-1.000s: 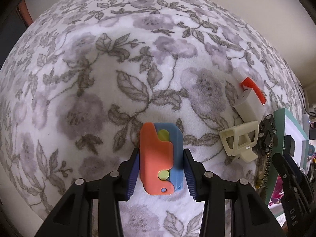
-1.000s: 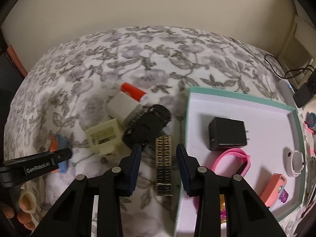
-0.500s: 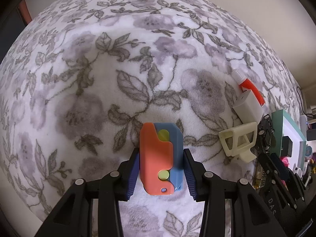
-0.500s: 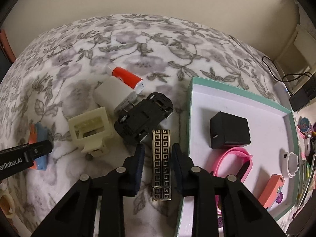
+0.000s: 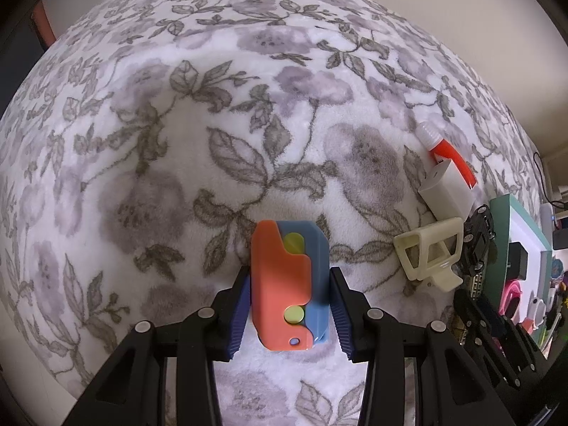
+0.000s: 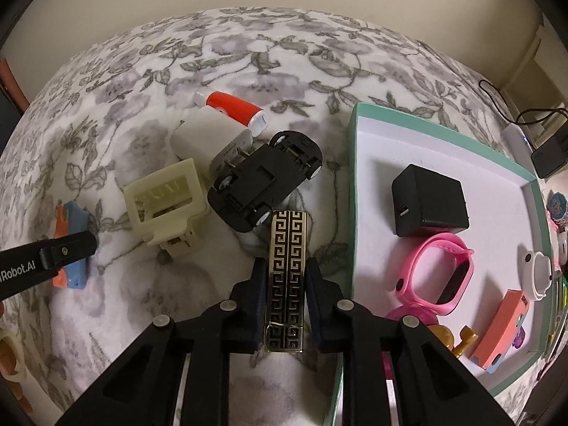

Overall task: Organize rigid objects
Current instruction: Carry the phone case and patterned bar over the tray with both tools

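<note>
Left gripper: fingers closed against both sides of the toy, an orange and blue piece lying on the floral blanket, well left of the other items.
Loose items: frame, white plug, red tube and car, lying belly up, are clustered between the toy and the box.
Right gripper: fingers nearly together around the lighter, a slim gold and black patterned bar lying just beside the box wall; they appear to touch it, but a firm hold cannot be confirmed.
Box contents: black adapter, pink watch, a second orange piece, a small white item.
Step in hand: judged to be a paired pick, toy and lighter, for transfer to the box.
Method advised: complete the squeeze before lifting; raise the lighter straight up to clear the wall; set it on bare floor of the box, away from the watch.
Hidden: the near end of the lighter and the box's near corner lie behind the fingers; the items beyond the box's right edge are too distorted to identify.
</note>
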A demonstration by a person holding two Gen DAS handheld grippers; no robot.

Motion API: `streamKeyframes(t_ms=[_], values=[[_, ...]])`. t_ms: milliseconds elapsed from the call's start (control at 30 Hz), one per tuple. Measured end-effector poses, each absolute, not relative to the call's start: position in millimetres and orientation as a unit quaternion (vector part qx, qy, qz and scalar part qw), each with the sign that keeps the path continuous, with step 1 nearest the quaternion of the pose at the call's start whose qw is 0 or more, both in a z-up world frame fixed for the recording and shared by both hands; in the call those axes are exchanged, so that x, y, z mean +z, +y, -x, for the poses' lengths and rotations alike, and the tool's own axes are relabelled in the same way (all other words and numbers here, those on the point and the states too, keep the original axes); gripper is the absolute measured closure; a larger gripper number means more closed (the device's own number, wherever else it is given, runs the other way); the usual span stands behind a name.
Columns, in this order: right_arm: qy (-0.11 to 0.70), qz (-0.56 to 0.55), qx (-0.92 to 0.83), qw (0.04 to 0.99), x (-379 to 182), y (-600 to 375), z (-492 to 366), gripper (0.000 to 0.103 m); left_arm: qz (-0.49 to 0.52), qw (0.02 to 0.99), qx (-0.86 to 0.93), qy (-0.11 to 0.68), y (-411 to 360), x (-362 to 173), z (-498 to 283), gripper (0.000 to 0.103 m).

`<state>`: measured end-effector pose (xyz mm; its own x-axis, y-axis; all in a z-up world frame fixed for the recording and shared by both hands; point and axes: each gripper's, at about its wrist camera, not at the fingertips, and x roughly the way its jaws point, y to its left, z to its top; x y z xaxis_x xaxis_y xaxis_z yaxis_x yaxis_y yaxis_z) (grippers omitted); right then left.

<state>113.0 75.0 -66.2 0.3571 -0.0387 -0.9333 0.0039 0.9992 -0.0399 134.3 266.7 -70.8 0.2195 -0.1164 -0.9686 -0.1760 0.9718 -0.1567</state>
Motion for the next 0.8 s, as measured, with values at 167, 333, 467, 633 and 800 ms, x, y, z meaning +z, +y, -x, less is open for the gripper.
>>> streamKeyframes(t_ms=[167,333,467,633,800], values=[[0.554,0.026,-0.016,0.832,-65.5,77.9,-108.2,0.081,0.094,0.779,0.021,0.62,259.7,-71.6,-135.4,0.058],[0.549,0.035,-0.021,0.835,-65.1,80.8,-105.8,0.081,0.064,0.784,0.029,0.617,249.8,-71.9,-137.2,0.058],[0.547,0.03,-0.018,0.837,-65.1,79.5,-104.0,0.082,0.052,0.786,0.034,0.615,244.9,-72.3,-139.1,0.058],[0.544,0.03,-0.018,0.838,-65.3,80.9,-101.4,0.082,0.039,0.788,0.042,0.613,240.5,-72.9,-138.2,0.058],[0.548,0.017,-0.012,0.836,-64.1,77.7,-101.2,0.082,0.052,0.788,0.043,0.612,245.2,-71.4,-136.3,0.058]])
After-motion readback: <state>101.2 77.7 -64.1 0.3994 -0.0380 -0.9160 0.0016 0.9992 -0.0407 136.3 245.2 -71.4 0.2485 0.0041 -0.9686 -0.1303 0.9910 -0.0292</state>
